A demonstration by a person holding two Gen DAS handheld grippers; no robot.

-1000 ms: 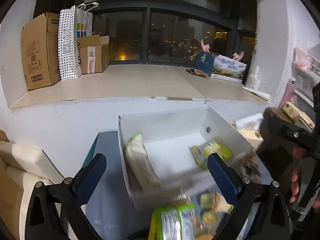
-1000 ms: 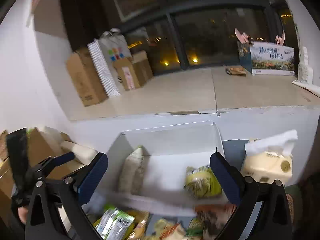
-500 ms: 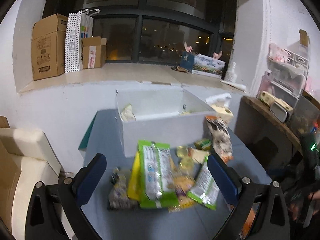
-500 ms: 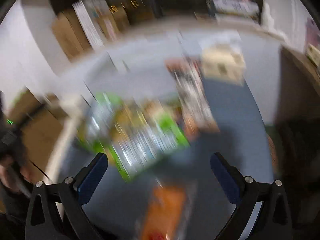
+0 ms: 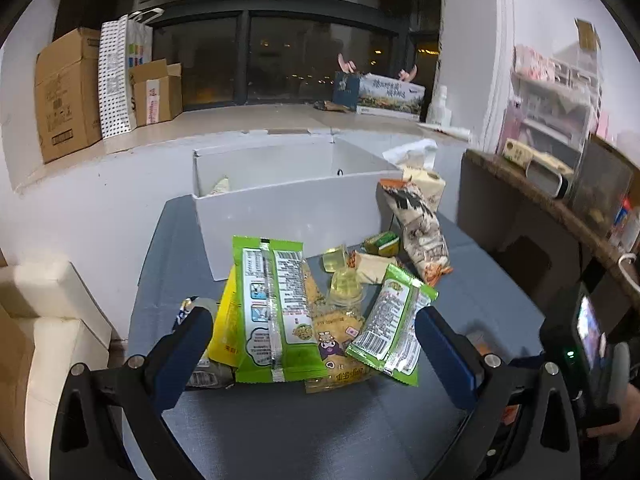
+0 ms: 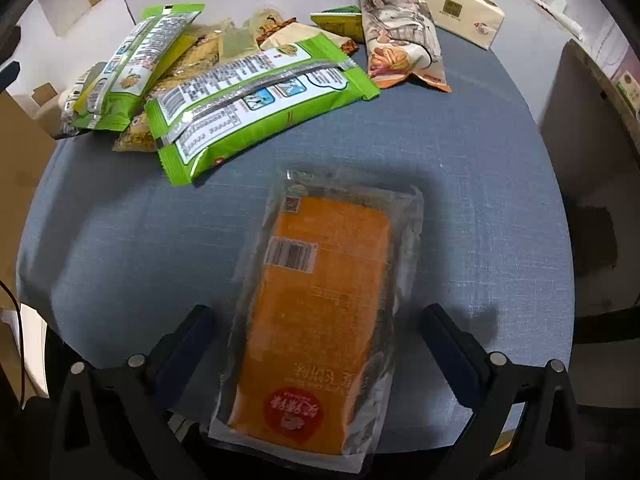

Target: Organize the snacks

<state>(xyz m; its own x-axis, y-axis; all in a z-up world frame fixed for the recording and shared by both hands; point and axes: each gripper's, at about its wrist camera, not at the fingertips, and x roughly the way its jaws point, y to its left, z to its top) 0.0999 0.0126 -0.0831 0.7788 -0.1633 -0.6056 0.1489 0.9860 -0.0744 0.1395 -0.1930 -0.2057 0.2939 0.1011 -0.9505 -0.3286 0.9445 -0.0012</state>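
Note:
A white box (image 5: 288, 200) stands at the far side of the blue-grey table (image 5: 304, 424), with a pale packet showing inside its left corner. In front of it lies a heap of snacks: a long green packet (image 5: 276, 312), a smaller green packet (image 5: 390, 330), jelly cups (image 5: 346, 286) and a patterned bag (image 5: 420, 228). My left gripper (image 5: 316, 348) is open, held back from the heap. My right gripper (image 6: 316, 340) is open above an orange packet (image 6: 320, 312) in clear wrap, whose near end lies between the fingers. The green packets (image 6: 256, 96) lie beyond it.
A tissue box (image 6: 460, 8) sits at the table's far right. Cardboard boxes (image 5: 68, 92) and a spotted bag (image 5: 116, 76) stand on the window ledge. A cream sofa (image 5: 44, 320) is to the left, a dark cabinet (image 5: 520, 208) and shelves to the right.
Both grippers pulled back from over the white box to the near side of the table. The right one swung down over the orange packet.

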